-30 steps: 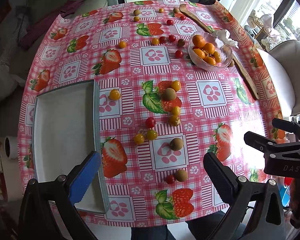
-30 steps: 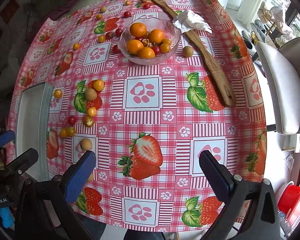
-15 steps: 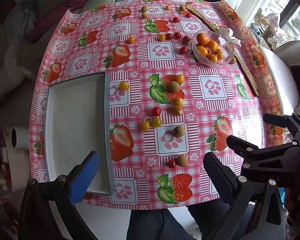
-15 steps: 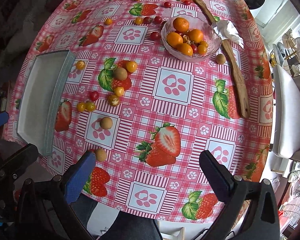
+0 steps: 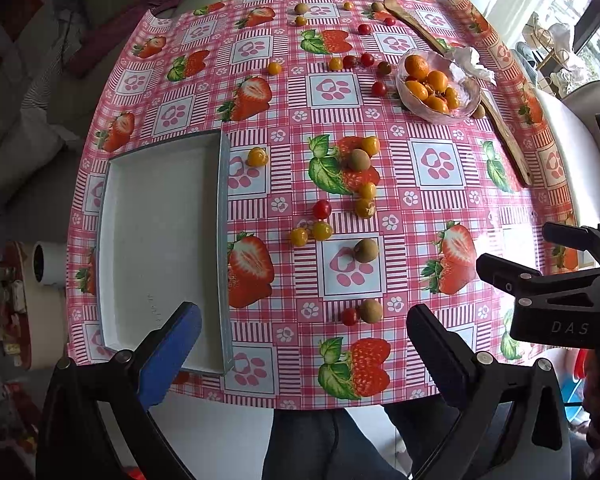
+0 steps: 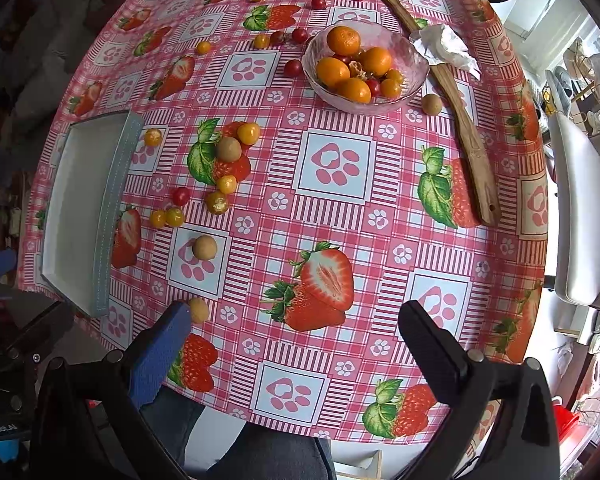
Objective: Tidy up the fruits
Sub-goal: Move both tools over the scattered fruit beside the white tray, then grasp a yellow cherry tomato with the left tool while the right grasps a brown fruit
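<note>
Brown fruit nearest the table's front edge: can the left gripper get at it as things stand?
Probably yes. The left gripper is open and holds nothing, and the brown fruit lies in the open ahead of it. Only a red tomato touching its side might get nudged.

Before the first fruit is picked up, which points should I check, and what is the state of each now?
1. Left claw open and holding nothing: ok.
2. Right claw open and holding nothing: ok.
3. White tray has free room: ok.
4. Brown fruit near the table edge is reachable, not covered: ok.
5. Red tomato beside it, touching or apart: cannot tell.
6. Glass bowl upright: ok.
</note>
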